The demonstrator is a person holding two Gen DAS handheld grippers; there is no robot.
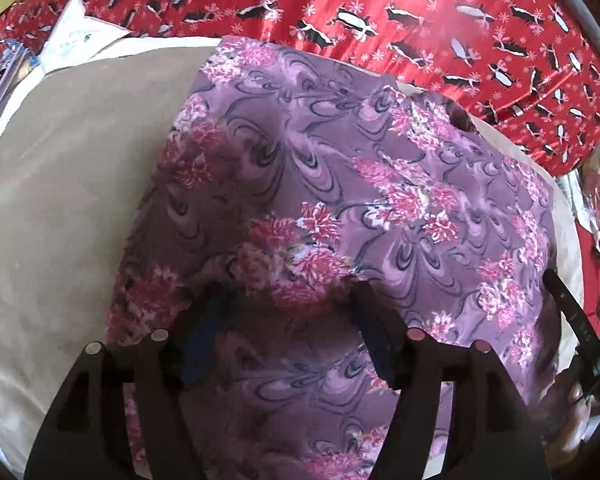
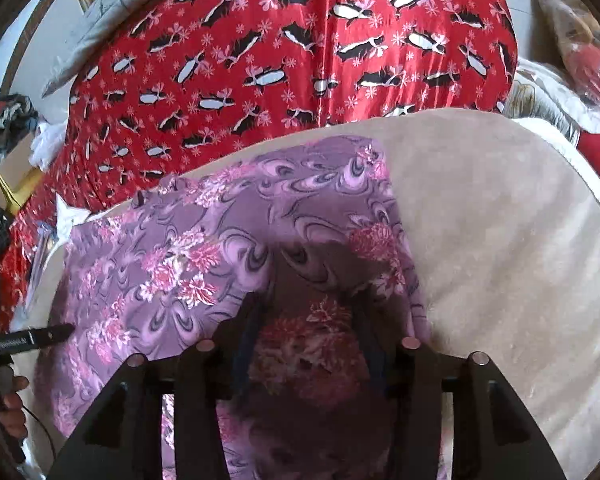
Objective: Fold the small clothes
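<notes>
Beneath both spread-fingered grippers, left (image 1: pixel 288 300) and right (image 2: pixel 310 308): purple floral garment (image 1: pixel 340 168), ungripped.

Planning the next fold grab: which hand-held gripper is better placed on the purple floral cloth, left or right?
Right, probably. The right hand-held gripper straddles the purple floral cloth close to its side edge; the left hand-held gripper sits mid-cloth.

A purple cloth with pink flowers (image 1: pixel 332 184) lies spread flat on a tan pad (image 1: pixel 68 208). The left tongs (image 1: pixel 288 296) hang over its near edge, wide apart, with cloth showing between them. Behind the pad lies a shiny red sheet (image 1: pixel 440 12) with black and white shapes. The right tongs (image 1: pixel 568 304) poke in at the right edge.
</notes>
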